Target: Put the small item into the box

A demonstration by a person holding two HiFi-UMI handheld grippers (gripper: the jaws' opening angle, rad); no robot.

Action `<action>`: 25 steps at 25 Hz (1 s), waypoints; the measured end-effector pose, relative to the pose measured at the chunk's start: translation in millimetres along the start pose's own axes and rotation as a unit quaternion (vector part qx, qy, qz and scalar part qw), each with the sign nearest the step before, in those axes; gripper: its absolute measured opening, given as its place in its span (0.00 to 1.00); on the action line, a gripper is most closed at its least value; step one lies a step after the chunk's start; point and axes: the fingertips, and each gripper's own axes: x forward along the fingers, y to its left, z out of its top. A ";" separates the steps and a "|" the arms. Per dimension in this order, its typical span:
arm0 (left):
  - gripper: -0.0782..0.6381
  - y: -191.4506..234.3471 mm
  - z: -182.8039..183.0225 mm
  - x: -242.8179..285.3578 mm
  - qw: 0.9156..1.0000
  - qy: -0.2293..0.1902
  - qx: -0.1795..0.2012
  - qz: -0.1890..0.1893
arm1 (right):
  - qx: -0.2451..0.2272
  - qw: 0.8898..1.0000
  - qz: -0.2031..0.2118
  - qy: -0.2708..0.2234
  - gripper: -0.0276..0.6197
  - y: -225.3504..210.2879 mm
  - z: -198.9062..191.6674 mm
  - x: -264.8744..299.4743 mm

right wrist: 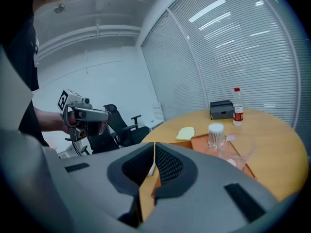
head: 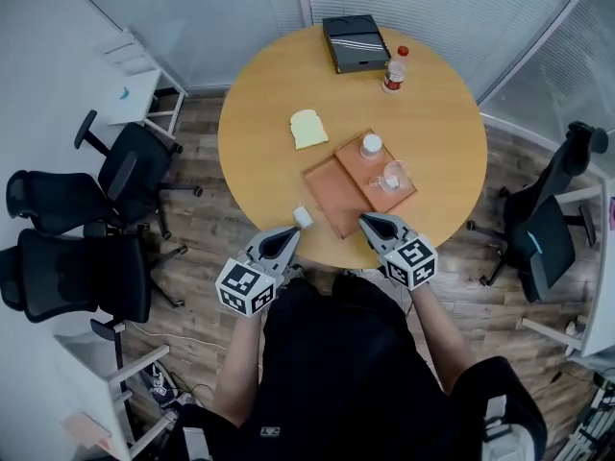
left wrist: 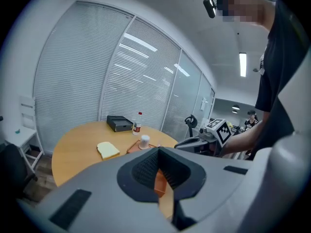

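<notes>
A small white item point(head: 303, 217) lies at the near edge of the round wooden table point(head: 442, 113). The black box point(head: 354, 42) sits at the far edge, also in the left gripper view point(left wrist: 119, 123) and the right gripper view point(right wrist: 222, 109). My left gripper point(head: 288, 235) hovers just near-left of the white item, jaws shut and empty point(left wrist: 158, 149). My right gripper point(head: 370, 223) is at the near edge by the orange tray point(head: 332, 200), shut with nothing held point(right wrist: 154, 143). Both point toward the table from just off its rim.
A red-capped bottle point(head: 394, 70) stands beside the box. A yellow sponge-like pad point(head: 307, 129) lies mid-table. The tray holds a white-lidded jar point(head: 371, 147) and a clear glass point(head: 392, 176). Black office chairs point(head: 125, 176) stand left and right point(head: 553, 219) of the table.
</notes>
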 end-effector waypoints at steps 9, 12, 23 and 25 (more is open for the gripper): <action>0.12 -2.0 -8.8 2.7 1.000 0.005 -0.011 0.016 | 0.005 1.000 0.006 0.017 0.05 -3.7 -10.4 -1.2; 0.12 6.2 -12.7 6.8 1.000 0.014 -0.008 0.007 | 0.005 1.000 -0.003 0.020 0.05 -5.2 -9.6 1.8; 0.12 42.2 -13.5 14.9 0.999 0.001 -0.019 -0.043 | 0.004 0.998 -0.051 0.027 0.05 -1.1 1.0 20.2; 0.12 50.4 -19.3 16.8 0.998 0.007 -0.016 -0.054 | 0.002 0.998 -0.062 0.027 0.05 -2.0 1.1 23.7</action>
